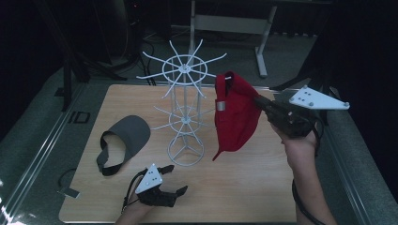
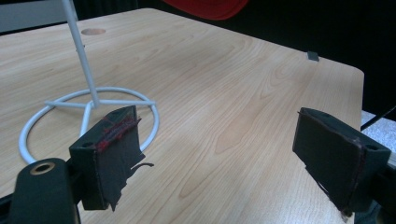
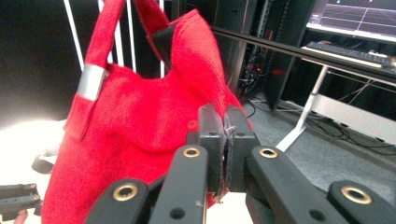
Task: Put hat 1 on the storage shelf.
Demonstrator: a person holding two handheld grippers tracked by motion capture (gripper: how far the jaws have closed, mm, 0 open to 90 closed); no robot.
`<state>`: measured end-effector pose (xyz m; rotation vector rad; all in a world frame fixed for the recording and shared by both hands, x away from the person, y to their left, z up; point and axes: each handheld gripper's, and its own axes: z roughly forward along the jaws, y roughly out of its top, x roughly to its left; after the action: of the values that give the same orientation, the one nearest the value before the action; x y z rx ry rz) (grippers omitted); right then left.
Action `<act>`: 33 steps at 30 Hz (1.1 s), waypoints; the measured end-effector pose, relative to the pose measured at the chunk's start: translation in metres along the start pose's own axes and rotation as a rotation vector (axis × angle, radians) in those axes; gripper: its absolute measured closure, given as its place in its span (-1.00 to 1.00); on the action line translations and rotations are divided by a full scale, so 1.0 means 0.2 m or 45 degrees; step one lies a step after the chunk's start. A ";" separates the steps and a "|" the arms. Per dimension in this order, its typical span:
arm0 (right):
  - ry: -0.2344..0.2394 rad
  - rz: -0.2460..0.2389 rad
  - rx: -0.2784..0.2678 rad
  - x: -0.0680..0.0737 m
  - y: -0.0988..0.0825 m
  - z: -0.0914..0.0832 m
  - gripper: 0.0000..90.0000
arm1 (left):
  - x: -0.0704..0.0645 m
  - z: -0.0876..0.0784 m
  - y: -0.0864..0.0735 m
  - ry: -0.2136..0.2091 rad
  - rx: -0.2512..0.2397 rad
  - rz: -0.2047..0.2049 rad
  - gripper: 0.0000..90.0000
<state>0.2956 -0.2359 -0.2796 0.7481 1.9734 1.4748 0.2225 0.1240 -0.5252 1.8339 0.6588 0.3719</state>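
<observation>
A lab: dark curtains ring the wooden table (image 1: 244, 187), with equipment racks and a monitor (image 3: 359, 18) behind.

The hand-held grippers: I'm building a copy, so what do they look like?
Both are black. The left hand-held gripper and the right hand-held gripper each carry a pale grey three-cornered plate with small holes on top and trail a black cable. Their jaws end in flat black pads, frayed, with red marks at the edges. Brass-coloured rivets join the links. Forearms are bare.

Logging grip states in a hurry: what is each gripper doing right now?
Left gripper: open, holding nothing, low over the table.
Right gripper: shut on the red cap.
</observation>
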 end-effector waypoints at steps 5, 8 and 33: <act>0.041 0.037 -0.008 -0.01 -0.03 -0.01 0.85 | 0.00 0.00 -0.01 -0.003 -0.002 -0.010 -0.66; 0.056 0.038 -0.009 -0.01 -0.05 -0.02 0.72 | 0.00 0.00 -0.01 -0.002 0.000 -0.012 -0.66; 0.025 0.103 0.046 -0.11 -0.37 -0.28 -0.23 | 0.02 -0.01 -0.02 0.003 0.011 -0.023 -0.66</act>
<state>0.2639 -0.3056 -0.3351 0.8416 2.0103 1.5018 0.2235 0.1278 -0.5285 1.8347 0.6795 0.3597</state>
